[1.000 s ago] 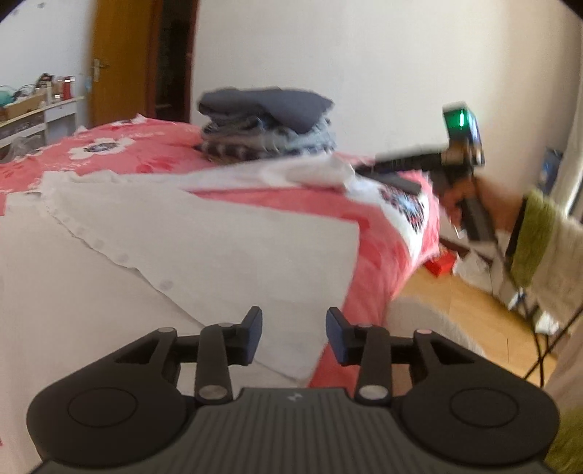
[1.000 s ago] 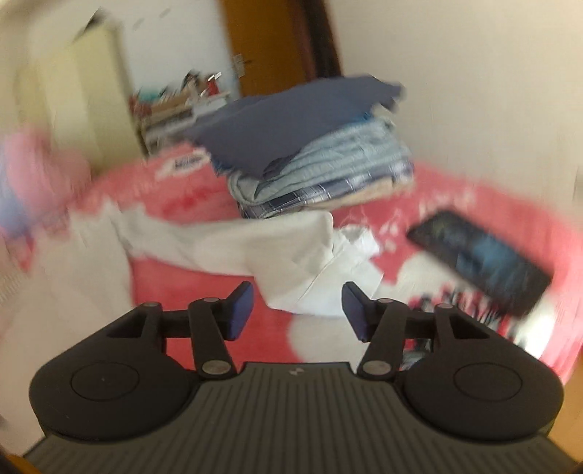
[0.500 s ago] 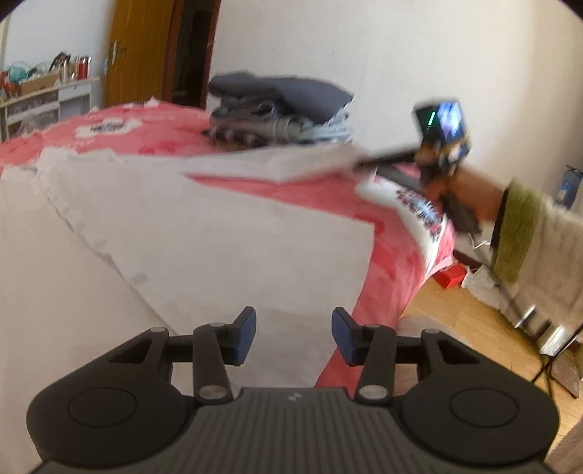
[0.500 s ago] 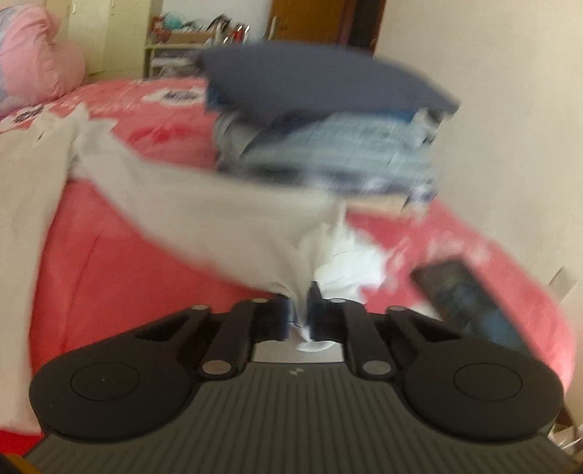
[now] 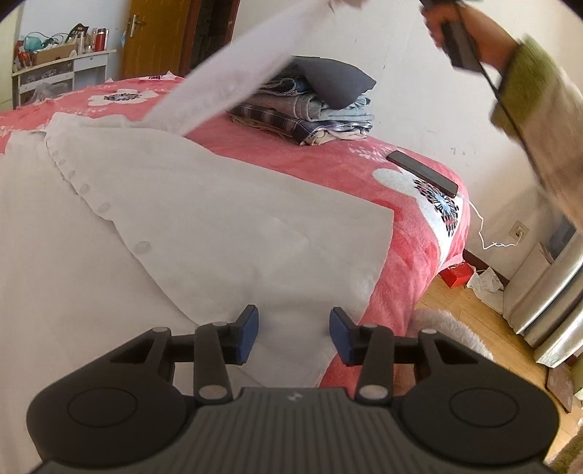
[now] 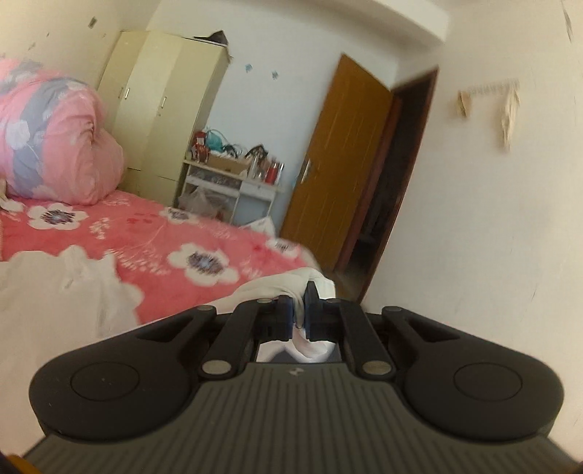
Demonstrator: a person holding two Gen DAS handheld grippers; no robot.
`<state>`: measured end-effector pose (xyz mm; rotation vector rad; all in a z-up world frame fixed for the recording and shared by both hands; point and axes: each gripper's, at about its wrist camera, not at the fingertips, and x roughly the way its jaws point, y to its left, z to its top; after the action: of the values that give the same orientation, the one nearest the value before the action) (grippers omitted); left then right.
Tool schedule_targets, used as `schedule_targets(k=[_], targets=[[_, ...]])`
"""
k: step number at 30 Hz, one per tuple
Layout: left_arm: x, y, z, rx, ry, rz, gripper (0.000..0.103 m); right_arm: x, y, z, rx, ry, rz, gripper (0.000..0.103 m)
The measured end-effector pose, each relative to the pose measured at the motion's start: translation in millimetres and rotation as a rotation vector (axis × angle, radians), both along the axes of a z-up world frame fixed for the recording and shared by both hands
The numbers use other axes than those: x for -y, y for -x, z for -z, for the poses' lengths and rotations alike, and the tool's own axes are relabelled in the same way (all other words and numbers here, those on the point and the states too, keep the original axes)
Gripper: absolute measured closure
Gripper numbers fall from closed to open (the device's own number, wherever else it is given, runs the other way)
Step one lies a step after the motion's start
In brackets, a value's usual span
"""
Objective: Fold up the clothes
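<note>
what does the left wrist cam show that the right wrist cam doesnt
Only the left wrist view shows the stack of folded clothes, the black phone, the open left gripper and the person's right hand.

Only the right wrist view shows the right gripper shut on the sleeve end, the wardrobe and rolled pink quilt.

Both show the white shirt, pink floral bedspread and wooden door.
</note>
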<state>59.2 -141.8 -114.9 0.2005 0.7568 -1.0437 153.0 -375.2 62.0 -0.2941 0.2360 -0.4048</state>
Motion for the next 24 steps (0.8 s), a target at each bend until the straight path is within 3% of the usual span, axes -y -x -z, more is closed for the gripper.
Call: schedule_targets(k=[5,11,17,21,24], targets=[[-3,-4,-1,-0.029,0.01,0.006,0.059,37,-45,-33,-0.015,0.058,0.117,0.099],[-6,-7,0,-0.056,0.016,0.022,0.059,93,-85,-59,-0.022,-0.047,0.213,0.099],[-8,-10,0,-0.075,0.022,0.036,0.059,111,-116,-57,-0.04,-0.014,0.284,0.099],[-9,-11,-1,-0.093,0.038,0.031,0.059,90,-121,-62,0.005,0.026,0.203,0.099],[-16,-10,-4,-0.109,0.065,0.02,0.059,48,-115,-80,0.082,0.055,0.027,0.099]])
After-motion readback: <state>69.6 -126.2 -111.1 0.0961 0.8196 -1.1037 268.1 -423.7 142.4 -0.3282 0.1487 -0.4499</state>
